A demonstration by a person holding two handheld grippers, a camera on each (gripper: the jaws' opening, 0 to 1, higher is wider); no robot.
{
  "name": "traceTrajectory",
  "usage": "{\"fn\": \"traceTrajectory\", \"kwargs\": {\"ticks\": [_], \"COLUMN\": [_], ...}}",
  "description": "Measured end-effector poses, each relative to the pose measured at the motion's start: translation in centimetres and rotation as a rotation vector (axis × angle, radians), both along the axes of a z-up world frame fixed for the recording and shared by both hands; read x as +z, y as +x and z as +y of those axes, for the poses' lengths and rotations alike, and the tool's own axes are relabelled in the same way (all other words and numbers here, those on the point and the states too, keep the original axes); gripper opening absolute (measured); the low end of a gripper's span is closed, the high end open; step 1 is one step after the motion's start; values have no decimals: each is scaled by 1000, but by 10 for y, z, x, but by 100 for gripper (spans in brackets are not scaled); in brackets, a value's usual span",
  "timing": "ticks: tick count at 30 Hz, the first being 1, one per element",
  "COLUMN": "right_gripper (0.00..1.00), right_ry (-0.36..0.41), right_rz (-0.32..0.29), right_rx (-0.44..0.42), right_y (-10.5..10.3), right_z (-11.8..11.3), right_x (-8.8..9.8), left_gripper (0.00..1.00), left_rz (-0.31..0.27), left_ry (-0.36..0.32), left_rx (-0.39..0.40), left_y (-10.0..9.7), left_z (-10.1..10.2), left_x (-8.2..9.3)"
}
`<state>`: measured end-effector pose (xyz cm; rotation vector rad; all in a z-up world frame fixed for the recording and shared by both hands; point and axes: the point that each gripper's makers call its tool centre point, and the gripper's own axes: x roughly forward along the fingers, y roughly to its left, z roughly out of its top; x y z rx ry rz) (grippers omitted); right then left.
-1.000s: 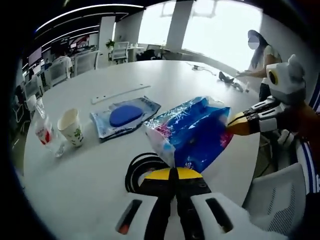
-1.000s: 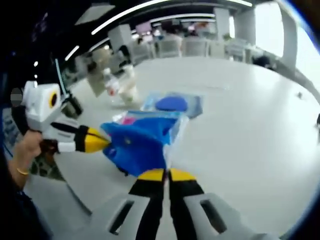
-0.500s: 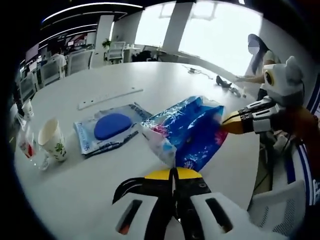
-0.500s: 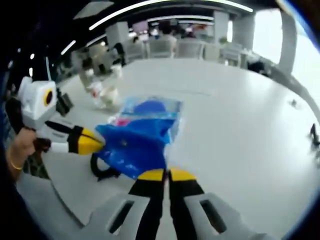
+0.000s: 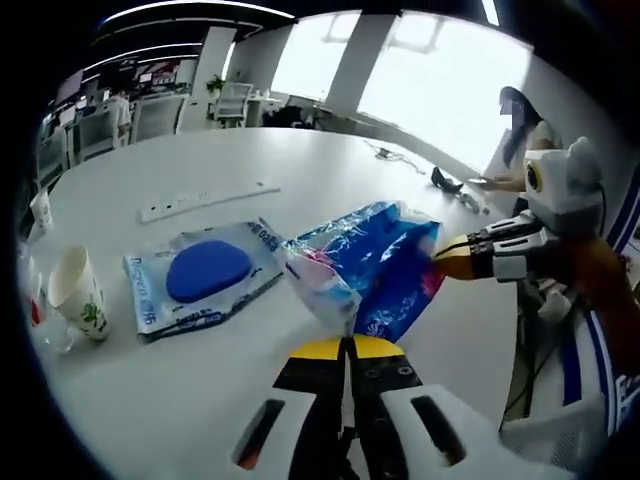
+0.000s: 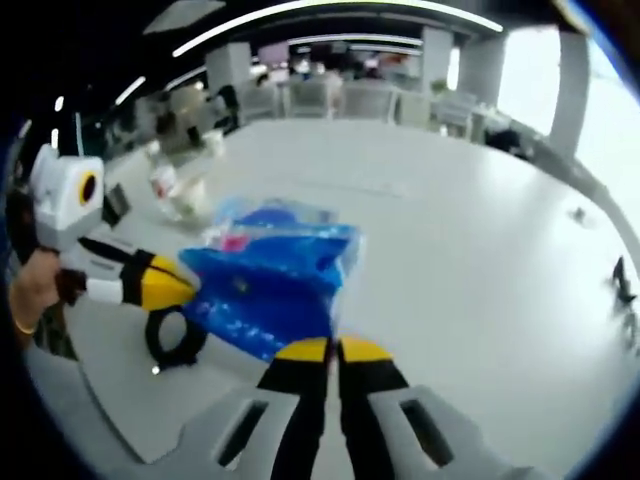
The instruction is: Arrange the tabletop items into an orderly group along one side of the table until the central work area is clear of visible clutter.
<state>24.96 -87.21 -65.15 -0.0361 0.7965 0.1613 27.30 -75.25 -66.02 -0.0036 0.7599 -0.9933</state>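
Two grippers are seen in the left gripper view. The left gripper (image 5: 345, 346) rises from the bottom with its jaws closed on a corner of the blue bag (image 5: 370, 268), which is held above the table (image 5: 200, 150). The right gripper (image 5: 442, 262) comes in from the right, and its yellow tip is clamped on the bag's far edge; a hand behind it is only partly seen. Beside the bag on the table lies a clear packet (image 5: 195, 283) with a blue oval inside. A paper cup (image 5: 78, 297) stands near the left edge, and something next to it is cut off by the rim and cannot be made out. A white strip (image 5: 208, 199) lies farther back. A person (image 5: 520, 130) stands at the far side, partly hidden by the right gripper.

From the right gripper view, the right gripper (image 6: 331, 352) is closed on the bag's (image 6: 265, 285) near edge. The left gripper (image 6: 165, 288) enters from the left, pinched on the bag's other side. A black ring (image 6: 170, 338) lies on the table (image 6: 480, 260) below the bag, partly covered by it. The packet is mostly hidden behind the bag. The cup (image 6: 178, 192) is blurred, further back.
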Motion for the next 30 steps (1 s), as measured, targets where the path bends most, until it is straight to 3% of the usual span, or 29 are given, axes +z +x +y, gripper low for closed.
{"fn": "traceTrajectory", "kwargs": {"ticks": [5,12,18,30], "right_gripper": [0,0,0,0], "right_ry": [-5,8,-2,-16], "right_rz": [-6,-40,-39,-44], "right_rx": [-9,-47,-60,-95], "right_y": [8,24,39,63], "right_z": [-8,-24,-41,-73], "right_x": [0,4,4,-3], "left_gripper": [0,0,0,0], "left_rz": [13,-26,-20,50], "left_ry": [-23,-39,-51,-107], "left_rx": [14,16,19,58], "left_y": [9,29,37,58], "left_z": [-8,-24,-37,-66], "left_x": [0,13,12,6]}}
